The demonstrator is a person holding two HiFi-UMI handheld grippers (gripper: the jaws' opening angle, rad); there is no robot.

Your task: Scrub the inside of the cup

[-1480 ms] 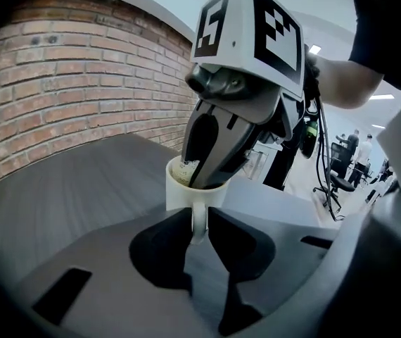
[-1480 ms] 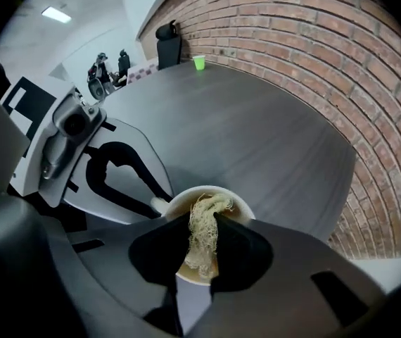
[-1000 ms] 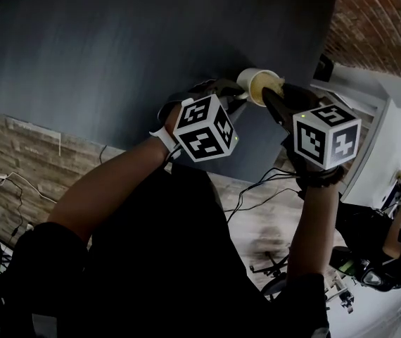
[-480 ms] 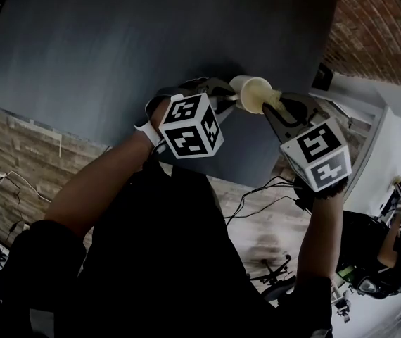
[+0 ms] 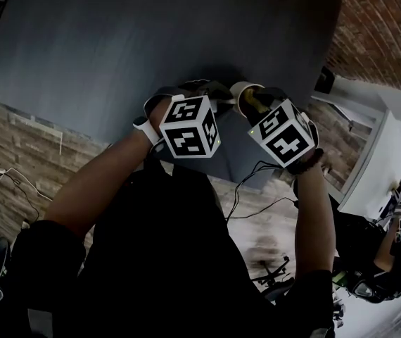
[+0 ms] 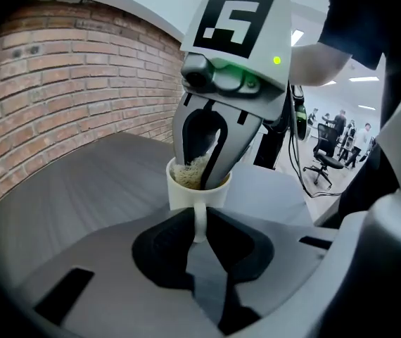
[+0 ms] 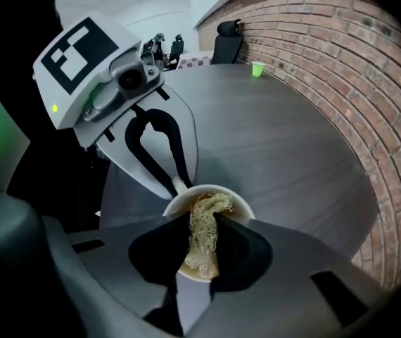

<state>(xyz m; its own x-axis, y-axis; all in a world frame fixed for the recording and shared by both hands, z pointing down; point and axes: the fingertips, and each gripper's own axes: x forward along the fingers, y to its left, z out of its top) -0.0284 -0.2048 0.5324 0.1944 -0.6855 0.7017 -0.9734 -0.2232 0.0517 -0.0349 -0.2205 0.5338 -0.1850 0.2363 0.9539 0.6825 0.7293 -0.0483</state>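
While the big dark grey table (image 5: 116,55) fills most of the top half of the head view, all the action is bunched at its near edge, just right of centre. A brick wall (image 6: 60,83) curves along the left of the left gripper view and also shows down the right side of the right gripper view.

The left gripper (image 6: 199,225) comes in from the lower middle of its own view and has its jaws clenched on the handle of the white cup (image 6: 186,197), so the cup sits dead centre there, mouth up. The right gripper (image 7: 204,243) meets it from the other side. Its jaws are pinched tight on a pale, stringy scrubber (image 7: 202,234) and both tips are poked down inside the cup.

In the head view the cup (image 5: 241,94) sits wedged between the two marker cubes, a bit above them. There's also a tiny green cup (image 7: 257,69) way off near the top of the right gripper view, by the bricks.
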